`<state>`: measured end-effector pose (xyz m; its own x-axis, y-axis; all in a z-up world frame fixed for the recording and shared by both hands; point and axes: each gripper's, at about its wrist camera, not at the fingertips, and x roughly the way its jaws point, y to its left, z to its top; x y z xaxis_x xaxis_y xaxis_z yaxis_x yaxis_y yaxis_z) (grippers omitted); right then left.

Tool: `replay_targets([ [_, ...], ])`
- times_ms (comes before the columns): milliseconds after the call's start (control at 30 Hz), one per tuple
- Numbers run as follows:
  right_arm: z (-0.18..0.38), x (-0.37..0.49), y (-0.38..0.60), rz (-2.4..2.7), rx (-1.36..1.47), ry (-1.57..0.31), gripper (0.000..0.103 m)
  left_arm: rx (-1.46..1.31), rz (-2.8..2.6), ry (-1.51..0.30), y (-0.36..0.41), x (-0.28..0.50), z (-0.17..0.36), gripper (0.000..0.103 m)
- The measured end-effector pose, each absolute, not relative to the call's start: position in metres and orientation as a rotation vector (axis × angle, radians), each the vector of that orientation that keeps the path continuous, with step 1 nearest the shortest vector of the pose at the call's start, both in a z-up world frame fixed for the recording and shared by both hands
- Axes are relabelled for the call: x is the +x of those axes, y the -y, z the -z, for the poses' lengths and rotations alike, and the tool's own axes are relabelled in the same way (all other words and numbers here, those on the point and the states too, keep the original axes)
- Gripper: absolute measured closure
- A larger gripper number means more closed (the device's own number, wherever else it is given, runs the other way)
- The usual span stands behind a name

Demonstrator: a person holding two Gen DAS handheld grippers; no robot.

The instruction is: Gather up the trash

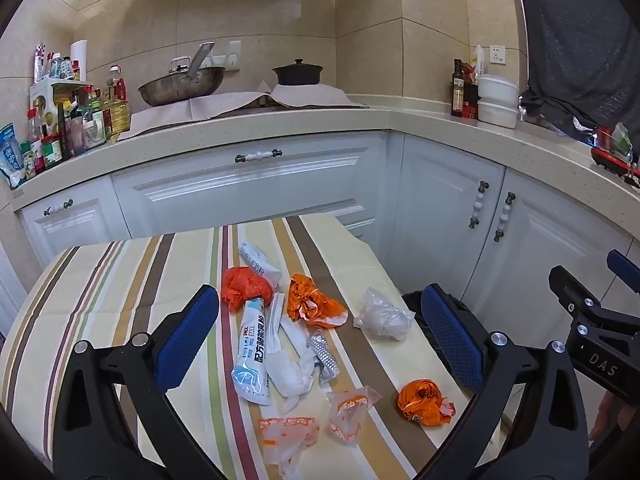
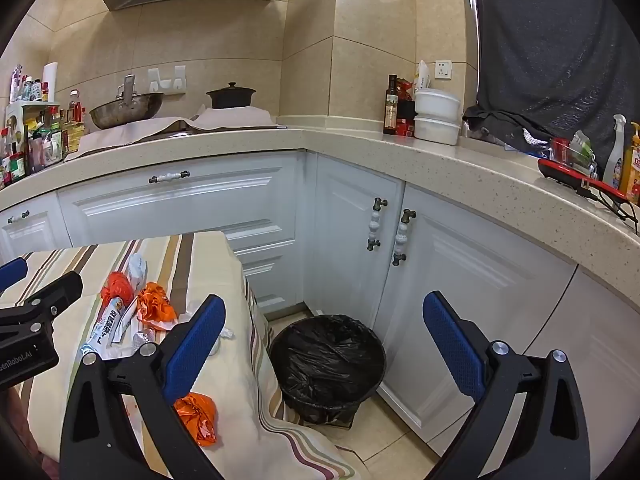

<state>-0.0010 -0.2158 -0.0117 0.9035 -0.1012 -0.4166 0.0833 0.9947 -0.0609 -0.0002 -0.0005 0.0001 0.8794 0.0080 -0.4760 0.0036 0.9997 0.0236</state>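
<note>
Several pieces of trash lie on the striped tablecloth (image 1: 100, 280): crumpled orange bags (image 1: 246, 286) (image 1: 314, 300) (image 1: 424, 402), a white-and-blue pouch (image 1: 250, 356), a crumpled clear bag (image 1: 384, 316), a silver blister pack (image 1: 324, 354), white tissue (image 1: 288, 372) and clear orange-printed wrappers (image 1: 348, 406). My left gripper (image 1: 320, 340) is open and empty above the pile. My right gripper (image 2: 324, 344) is open and empty, held over the black-lined trash bin (image 2: 328, 364) on the floor right of the table. An orange bag (image 2: 198, 416) lies near the table's right edge.
White cabinets (image 2: 180, 204) and a beige L-shaped counter (image 2: 460, 168) wrap around behind and to the right. A wok (image 1: 180, 86), a black pot (image 1: 298, 74), bottles (image 1: 60, 128) and white containers (image 2: 436, 116) stand on the counter. The right gripper's body (image 1: 596, 320) shows in the left wrist view.
</note>
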Motion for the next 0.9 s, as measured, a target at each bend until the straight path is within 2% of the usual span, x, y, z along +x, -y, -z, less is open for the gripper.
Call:
replay_targets([
  [900, 0.0027, -0.0004, 0.2139, 0.099, -0.043, -0.419, 0.007, 0.023, -0.008, -0.488, 0.0009, -0.0006, -0.0048, 0.004],
])
